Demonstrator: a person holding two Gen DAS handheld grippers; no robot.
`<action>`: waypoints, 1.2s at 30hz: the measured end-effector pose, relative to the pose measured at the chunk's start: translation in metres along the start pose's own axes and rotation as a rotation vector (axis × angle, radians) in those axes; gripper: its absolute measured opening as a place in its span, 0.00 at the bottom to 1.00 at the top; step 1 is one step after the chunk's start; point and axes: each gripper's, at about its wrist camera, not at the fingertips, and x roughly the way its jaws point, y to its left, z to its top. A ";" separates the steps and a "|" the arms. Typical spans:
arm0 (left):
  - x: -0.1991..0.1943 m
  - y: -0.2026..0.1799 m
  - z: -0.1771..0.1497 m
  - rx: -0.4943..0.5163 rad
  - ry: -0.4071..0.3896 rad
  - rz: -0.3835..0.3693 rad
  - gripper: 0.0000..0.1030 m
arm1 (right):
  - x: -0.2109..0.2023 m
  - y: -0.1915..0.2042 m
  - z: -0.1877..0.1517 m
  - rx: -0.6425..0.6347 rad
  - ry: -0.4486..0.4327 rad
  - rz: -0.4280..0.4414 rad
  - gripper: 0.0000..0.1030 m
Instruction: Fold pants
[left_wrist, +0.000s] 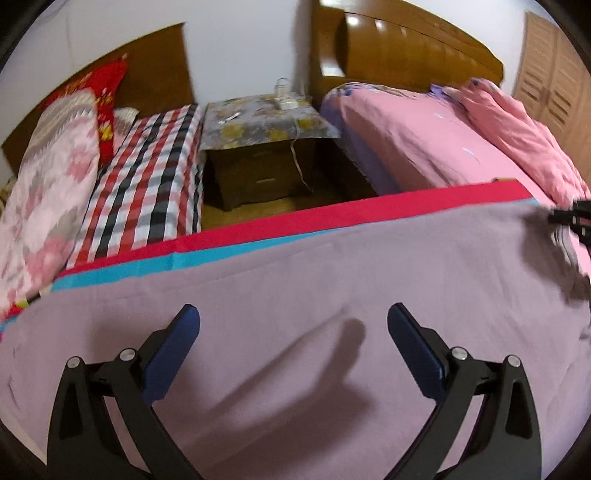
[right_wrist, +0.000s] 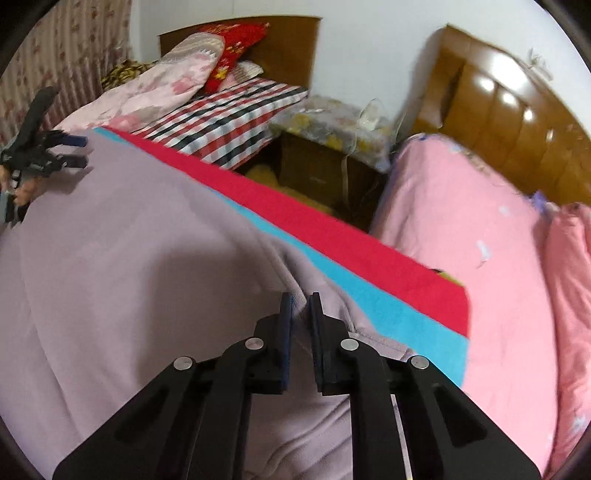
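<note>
The pants (right_wrist: 129, 258) are lying spread across the frame's centre. Their edge is being pinched by the right tongs (right_wrist: 300, 306); the left tongs (left_wrist: 293, 317) are spread above them. The thin pinch could slip when lifted.

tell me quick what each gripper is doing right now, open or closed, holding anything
left gripper: jaws wide open over the mauve pants, holding nothing.
right gripper: jaws closed, pinching a fold of the pants at their edge.
</note>
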 end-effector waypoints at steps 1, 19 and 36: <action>0.000 -0.003 0.000 0.009 0.003 -0.001 0.98 | 0.001 -0.002 0.002 0.009 0.003 0.001 0.13; 0.006 -0.053 0.017 0.420 0.026 -0.035 0.72 | -0.128 0.078 -0.067 0.026 -0.252 -0.068 0.11; -0.160 -0.125 -0.148 0.460 -0.073 0.112 0.14 | -0.146 0.121 -0.171 0.267 -0.113 -0.034 0.11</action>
